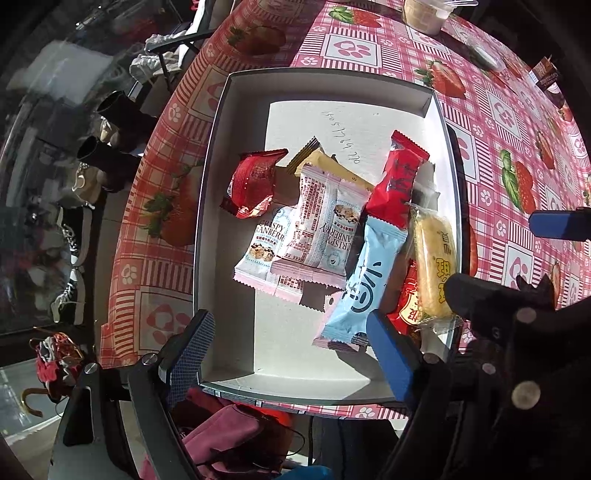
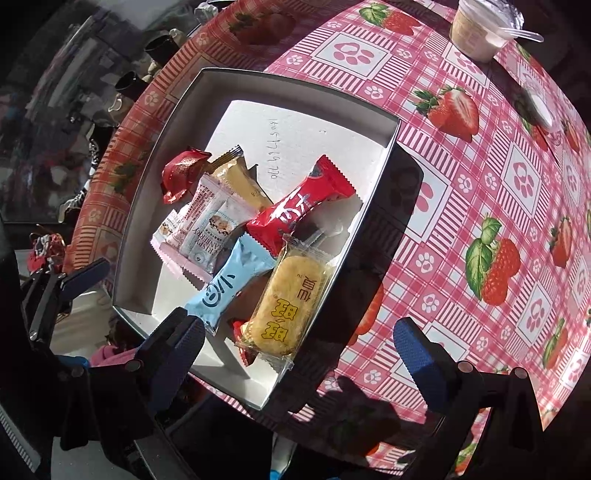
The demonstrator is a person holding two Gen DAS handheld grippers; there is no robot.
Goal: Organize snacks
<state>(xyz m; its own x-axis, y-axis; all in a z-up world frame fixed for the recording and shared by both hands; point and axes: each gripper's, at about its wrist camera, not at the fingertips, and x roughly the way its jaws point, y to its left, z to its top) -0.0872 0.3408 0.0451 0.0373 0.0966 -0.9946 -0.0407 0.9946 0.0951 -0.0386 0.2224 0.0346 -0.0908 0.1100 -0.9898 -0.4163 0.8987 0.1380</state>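
A white box (image 1: 210, 177) (image 2: 129, 236) on the table holds several snack packets. Among them are a crumpled red one (image 1: 253, 184), two white cranberry crisps (image 1: 325, 225), a long red bar (image 1: 399, 177) (image 2: 299, 206), a light blue bar (image 1: 369, 284) (image 2: 229, 288) and a yellow cake (image 1: 436, 266) (image 2: 288, 299). My left gripper (image 1: 291, 354) hangs open over the box's near edge, nothing between its fingers. My right gripper (image 2: 295, 350) stands wide open above the near corner; the yellow cake's end lies below the gap, untouched by the pads.
A pink strawberry-print tablecloth (image 2: 480, 184) covers the round table. A cup with a plastic spoon (image 2: 480, 33) stands at the far side, and a small dark packet (image 1: 546, 74) lies far right. Shoes (image 1: 74, 258) sit on the floor left of the table.
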